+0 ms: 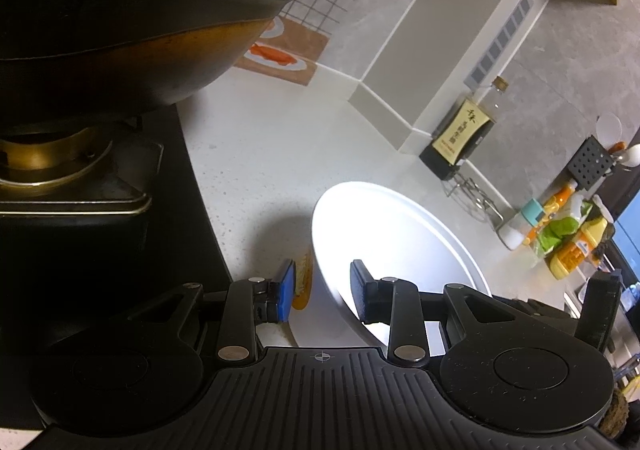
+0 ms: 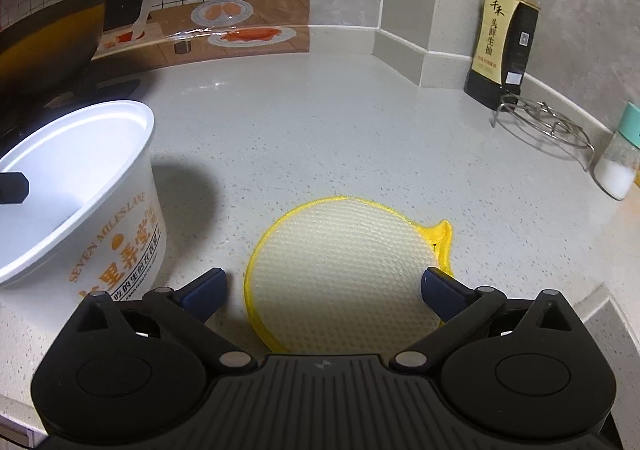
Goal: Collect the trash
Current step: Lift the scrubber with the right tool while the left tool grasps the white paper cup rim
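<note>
Countertop carried everything; wok on the stove sat off to the left. White paper bowl stood left of the round yellow-edged pad, the two apart. Left gripper straddled the bowl's near rim, one finger outside the wall, the other inside; whether the pads actually pressed the wall couldn't be told. Right gripper hung over the pad with jaws at full spread, empty, fingertips flanking the pad's near half. Pad lay flat, round, no long axis, loop tab at its right edge. Right hand was clearly the nearer one; pickup likely needs an edge pinch.
</note>
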